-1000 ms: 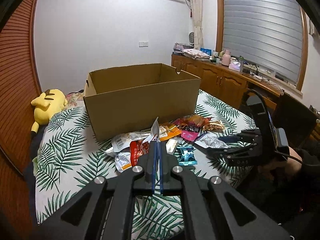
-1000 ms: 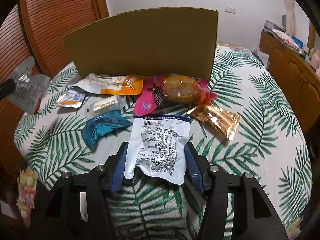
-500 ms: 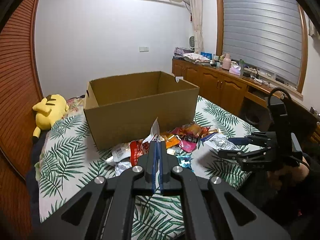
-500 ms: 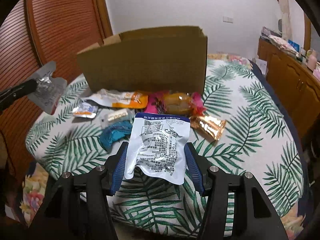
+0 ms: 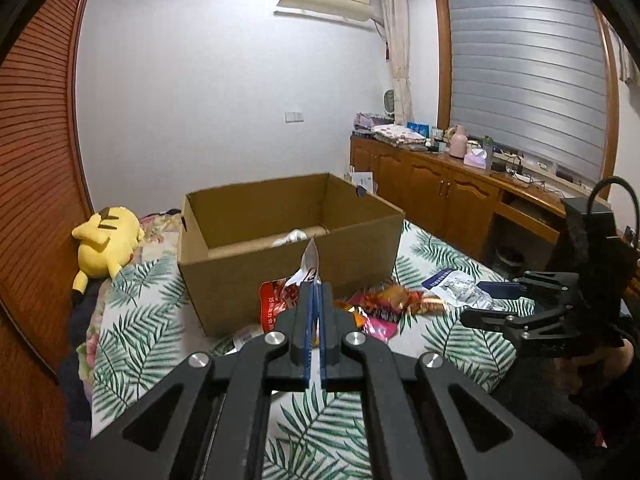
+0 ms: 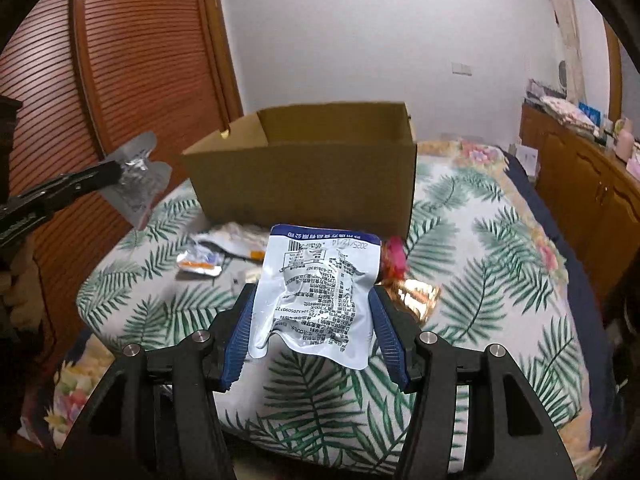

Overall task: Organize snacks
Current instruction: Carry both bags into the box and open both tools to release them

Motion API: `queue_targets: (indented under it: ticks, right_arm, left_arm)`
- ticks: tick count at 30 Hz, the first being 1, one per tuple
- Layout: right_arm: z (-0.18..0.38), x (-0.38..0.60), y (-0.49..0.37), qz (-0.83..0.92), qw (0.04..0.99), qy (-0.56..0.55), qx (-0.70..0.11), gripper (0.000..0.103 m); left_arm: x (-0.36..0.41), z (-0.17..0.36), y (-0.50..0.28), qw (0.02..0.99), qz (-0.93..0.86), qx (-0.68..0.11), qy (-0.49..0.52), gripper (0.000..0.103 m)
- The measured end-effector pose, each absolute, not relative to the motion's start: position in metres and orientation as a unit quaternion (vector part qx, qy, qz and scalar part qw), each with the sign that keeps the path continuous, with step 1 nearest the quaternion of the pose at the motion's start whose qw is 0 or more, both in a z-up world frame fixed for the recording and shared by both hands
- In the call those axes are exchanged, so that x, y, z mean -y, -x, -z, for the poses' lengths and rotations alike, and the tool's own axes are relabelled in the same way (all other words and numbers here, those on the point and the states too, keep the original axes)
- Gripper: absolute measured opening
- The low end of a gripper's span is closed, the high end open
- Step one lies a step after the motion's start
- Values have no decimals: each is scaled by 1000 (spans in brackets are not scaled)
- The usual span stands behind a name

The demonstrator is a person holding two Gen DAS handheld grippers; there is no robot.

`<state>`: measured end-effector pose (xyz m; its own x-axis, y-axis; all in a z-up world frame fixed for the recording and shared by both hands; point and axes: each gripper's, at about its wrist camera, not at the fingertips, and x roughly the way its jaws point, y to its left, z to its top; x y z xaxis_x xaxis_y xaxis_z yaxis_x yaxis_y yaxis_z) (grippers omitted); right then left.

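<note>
An open cardboard box (image 5: 296, 220) (image 6: 304, 168) stands on the leaf-print table. My left gripper (image 5: 314, 292) is shut on a thin silver packet (image 5: 310, 258), held edge-on above the table in front of the box; the packet shows in the right wrist view (image 6: 134, 178). My right gripper (image 6: 316, 312) is shut on a white printed pouch (image 6: 316, 284), lifted above the table; the pouch also shows in the left wrist view (image 5: 456, 286). Loose snacks lie before the box: a red packet (image 5: 274, 300), a pink and orange one (image 5: 384, 304), a gold one (image 6: 418, 294).
A yellow plush toy (image 5: 106, 240) lies left of the box. A wooden cabinet (image 5: 440, 196) with clutter runs along the right wall. A slatted wooden door (image 6: 120, 80) stands on the left. Something white (image 5: 290, 237) lies inside the box.
Both grippers have risen with their packets. The white pouch has come up off the table. The box interior now shows in the left wrist view.
</note>
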<state>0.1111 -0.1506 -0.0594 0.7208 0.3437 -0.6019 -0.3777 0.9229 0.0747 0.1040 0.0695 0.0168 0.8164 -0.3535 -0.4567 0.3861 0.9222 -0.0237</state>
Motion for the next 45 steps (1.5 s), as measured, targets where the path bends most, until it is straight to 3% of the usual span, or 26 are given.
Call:
queue_targets:
  ticks: [20, 45]
  right_arm:
    - [4, 146, -172, -202, 936, 54, -284, 57]
    - [8, 114, -275, -228, 927, 86, -284, 57]
  left_arm:
    - [-62, -50, -179, 957, 194, -213, -34, 0]
    - [-74, -18, -291, 947, 178, -266, -25, 0]
